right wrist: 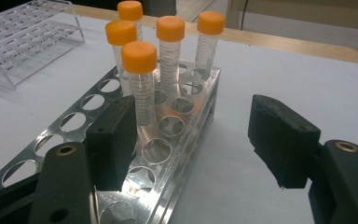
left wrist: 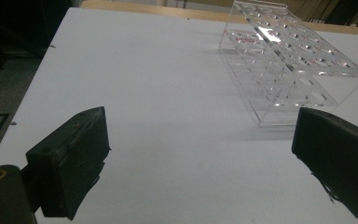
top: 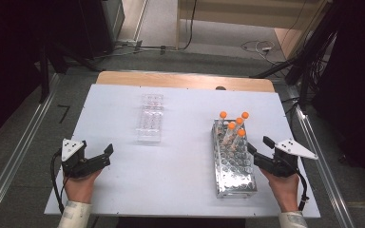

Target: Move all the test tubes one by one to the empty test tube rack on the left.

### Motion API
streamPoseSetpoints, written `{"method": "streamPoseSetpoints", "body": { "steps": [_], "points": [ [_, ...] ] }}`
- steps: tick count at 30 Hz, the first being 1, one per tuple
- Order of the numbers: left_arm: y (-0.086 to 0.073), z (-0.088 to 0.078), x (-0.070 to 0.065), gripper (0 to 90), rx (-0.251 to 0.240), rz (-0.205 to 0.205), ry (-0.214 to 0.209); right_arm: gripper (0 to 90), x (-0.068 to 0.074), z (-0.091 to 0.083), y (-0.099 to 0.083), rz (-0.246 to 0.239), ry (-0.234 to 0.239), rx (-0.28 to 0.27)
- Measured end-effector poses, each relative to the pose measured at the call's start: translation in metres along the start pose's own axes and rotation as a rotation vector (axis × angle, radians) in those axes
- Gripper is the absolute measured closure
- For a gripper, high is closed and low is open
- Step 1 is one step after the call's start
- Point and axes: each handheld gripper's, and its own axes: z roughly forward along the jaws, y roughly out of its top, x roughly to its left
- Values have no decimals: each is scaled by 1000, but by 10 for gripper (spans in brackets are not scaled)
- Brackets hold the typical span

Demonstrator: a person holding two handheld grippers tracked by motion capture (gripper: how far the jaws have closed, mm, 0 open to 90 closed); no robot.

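The right tongs (top: 260, 148) stand apart with nothing between them, one jaw over the near end of the metal rack (top: 234, 164), the other over bare desk (top: 180, 166) just to its right. Five orange-capped tubes (top: 240, 134) stand upright in the rack's far end, clustered together. The left tongs (top: 103, 156) also stand apart and empty, low over the desk's left side, pointing toward the clear rack (top: 150, 122), which sits well apart from the metal one.
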Motion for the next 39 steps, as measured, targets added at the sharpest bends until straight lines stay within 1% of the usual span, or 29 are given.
{"method": "streamPoseSetpoints", "body": {
  "steps": [6,14,19,25,28,30,33,35,39],
  "points": [
    [0,0,0,40,2,0,-2,313,3,5,2,-3,12,4],
    [0,0,0,40,1,-1,-1,359,4,11,4,-13,37,6],
    [0,0,0,40,2,0,-4,368,5,18,5,-17,60,15],
    [0,0,0,40,4,-1,-4,433,9,28,6,-49,90,30],
    [0,1,0,40,5,-1,-5,451,11,32,7,-64,91,40],
    [0,1,0,40,5,0,-4,456,11,35,7,-66,102,51],
    [0,1,0,40,5,0,-4,470,12,38,8,-73,105,60],
    [0,1,0,40,5,-1,-3,490,12,39,9,-76,113,60],
    [0,1,0,40,6,-2,-5,500,11,41,9,-72,123,65]
  ]
}}
